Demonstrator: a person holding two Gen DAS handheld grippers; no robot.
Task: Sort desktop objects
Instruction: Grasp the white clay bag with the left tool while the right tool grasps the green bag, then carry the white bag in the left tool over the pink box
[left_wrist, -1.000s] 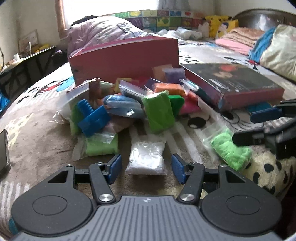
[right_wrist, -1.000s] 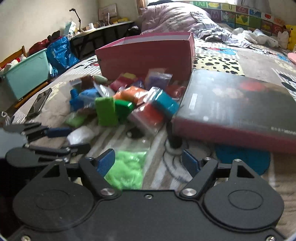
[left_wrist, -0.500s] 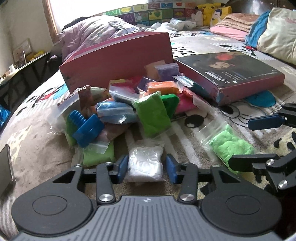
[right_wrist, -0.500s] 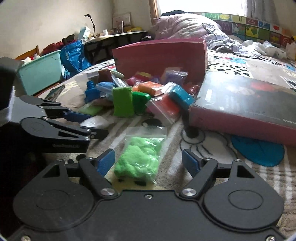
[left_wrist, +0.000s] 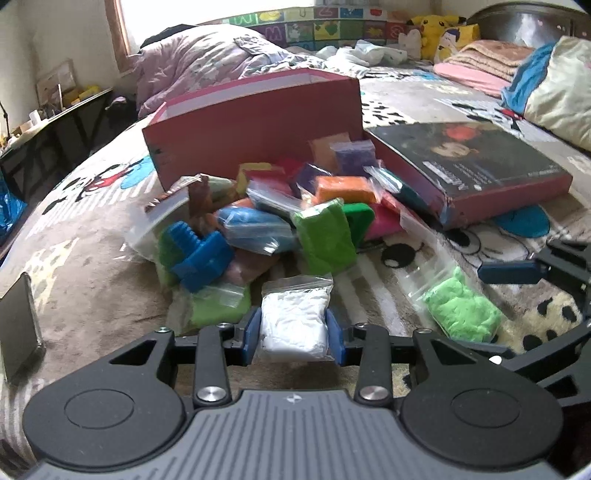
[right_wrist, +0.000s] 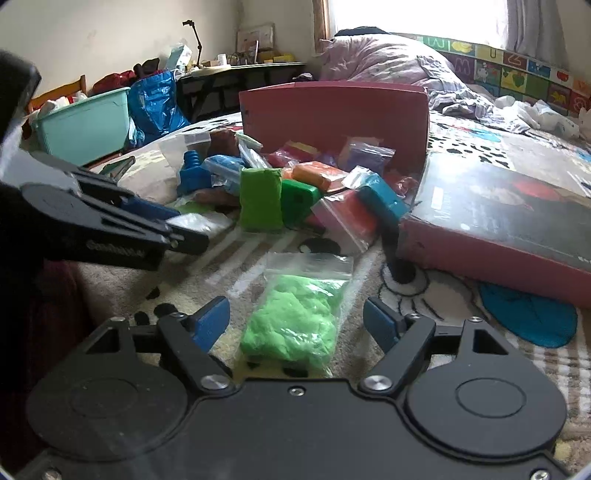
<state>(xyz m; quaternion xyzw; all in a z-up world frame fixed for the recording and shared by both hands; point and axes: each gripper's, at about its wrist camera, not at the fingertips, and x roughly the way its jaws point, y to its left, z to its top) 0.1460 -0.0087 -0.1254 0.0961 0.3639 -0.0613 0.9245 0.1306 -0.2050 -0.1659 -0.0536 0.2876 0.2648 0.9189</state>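
Cartoon-printed bedding (left_wrist: 92, 266) serves as the work surface, with a rumpled duvet and a bright window behind. On it lies a heap of small zip bags of coloured clay in front of an open pink box (left_wrist: 255, 122), whose lid (left_wrist: 476, 166) rests to one side.

The left gripper (left_wrist: 294, 334) pinches a bag of white clay (left_wrist: 293, 321), its blue pads pressed against both sides of the bag's near end. The bag's long axis runs straight ahead of the tool, zip end away, towards the heap.

The right gripper (right_wrist: 297, 325) is spread wide around a bag of light green clay (right_wrist: 295, 321), which lies on the bedding between the fingers without touching either pad. Its long axis also points forward along the fingers, zip end farthest, so closing across the narrow width looks like the natural next move, in my judgement.

Writing is scarce: the lid carries print too small and skewed to read, and a raised word on the left tool's arm, seen from the right wrist, is blurred.
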